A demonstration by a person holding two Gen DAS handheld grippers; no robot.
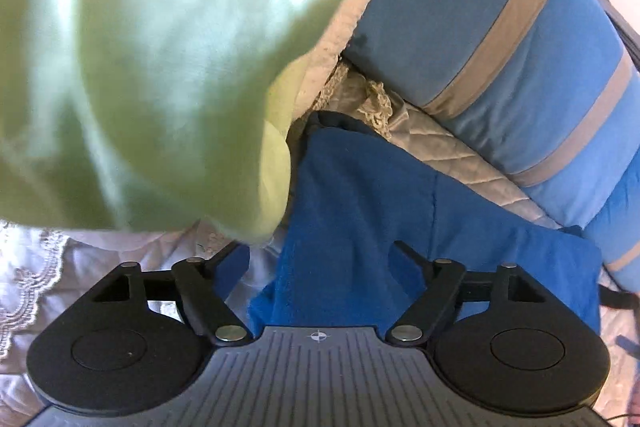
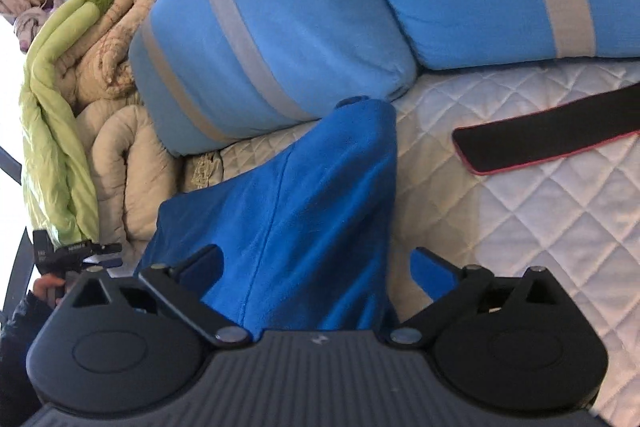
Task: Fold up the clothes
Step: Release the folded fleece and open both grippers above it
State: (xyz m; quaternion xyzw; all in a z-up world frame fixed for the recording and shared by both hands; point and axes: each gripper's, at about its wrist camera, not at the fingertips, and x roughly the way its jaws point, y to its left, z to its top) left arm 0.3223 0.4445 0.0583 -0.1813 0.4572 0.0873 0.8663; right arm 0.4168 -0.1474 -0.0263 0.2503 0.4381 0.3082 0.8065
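A royal-blue fleece garment point(image 1: 360, 207) lies spread on the white quilted bed cover point(image 2: 520, 207). In the right wrist view the blue fleece garment point(image 2: 312, 207) runs from the pillows down between my fingers. My left gripper point(image 1: 316, 259) hovers over one edge of it, open, with its fingers clear of the fabric. My right gripper point(image 2: 316, 257) is open wide over the garment's near end, and nothing is pinched. The left gripper point(image 2: 114, 254) also shows at the left edge of that view, held by a hand point(image 2: 48, 287).
Blue pillows with grey stripes point(image 2: 260, 39) lean at the head of the bed. A blurred light-green cloth point(image 1: 140, 67) fills the upper left of the left wrist view. A beige comforter point(image 2: 116, 155) and a green blanket point(image 2: 52, 147) are piled at the left. A black strap with a pink edge point(image 2: 540, 135) lies to the right.
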